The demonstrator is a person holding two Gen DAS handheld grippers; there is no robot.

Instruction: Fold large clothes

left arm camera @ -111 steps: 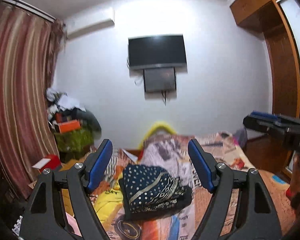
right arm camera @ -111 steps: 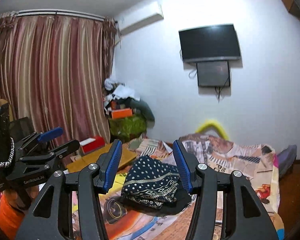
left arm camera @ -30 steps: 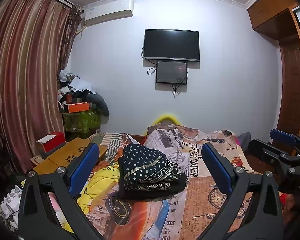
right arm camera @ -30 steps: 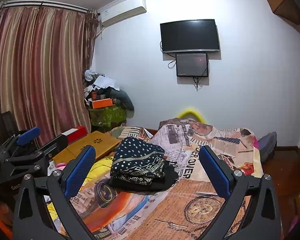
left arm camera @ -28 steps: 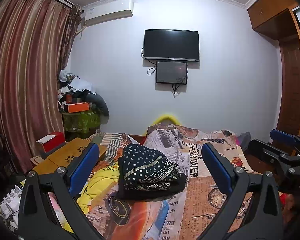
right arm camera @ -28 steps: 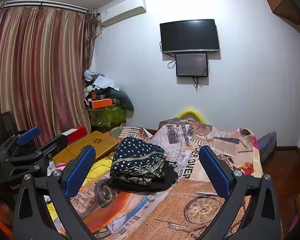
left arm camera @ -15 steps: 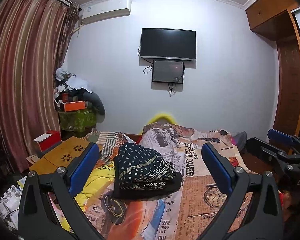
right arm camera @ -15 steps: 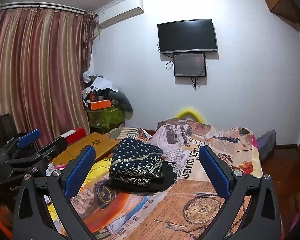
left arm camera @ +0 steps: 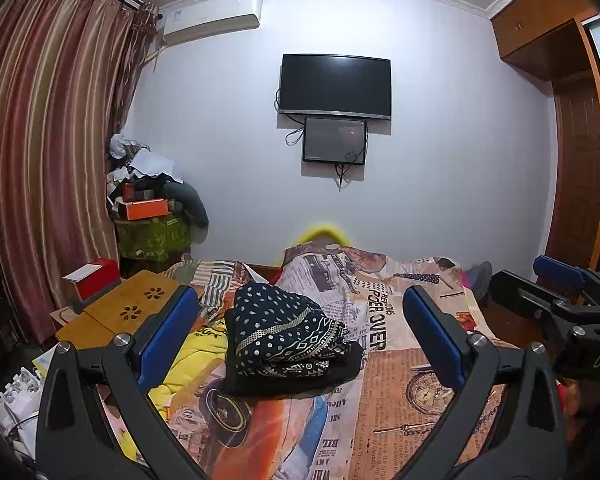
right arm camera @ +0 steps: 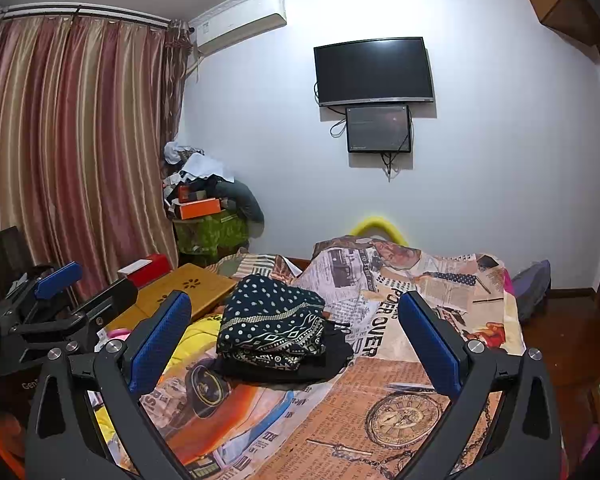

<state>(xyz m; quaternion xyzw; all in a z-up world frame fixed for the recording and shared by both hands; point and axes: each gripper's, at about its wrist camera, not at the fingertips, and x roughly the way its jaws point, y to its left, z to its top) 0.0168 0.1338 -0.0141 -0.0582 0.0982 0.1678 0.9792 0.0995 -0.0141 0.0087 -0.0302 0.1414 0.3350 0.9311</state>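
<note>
The left gripper (left arm camera: 300, 336) is held above the near end of the bed (left arm camera: 420, 392), its blue-padded fingers (left arm camera: 168, 332) spread wide with nothing between them. The right gripper (right arm camera: 296, 340) is likewise spread wide and carries nothing; it is also seen at the right edge of the left wrist view. A folded dark garment (left arm camera: 284, 336) with white dots and a patterned band is observed lying on the newspaper-print bedspread (right arm camera: 400, 412), left of the bed's centre, on top of a flat black cloth (right arm camera: 328, 364). Neither gripper is in contact with it. A yellow cloth (left arm camera: 188, 364) lies just beside it on the left. A low wooden table (right arm camera: 184, 284) is noted beside the bed, near the curtain (right arm camera: 72, 140).
</note>
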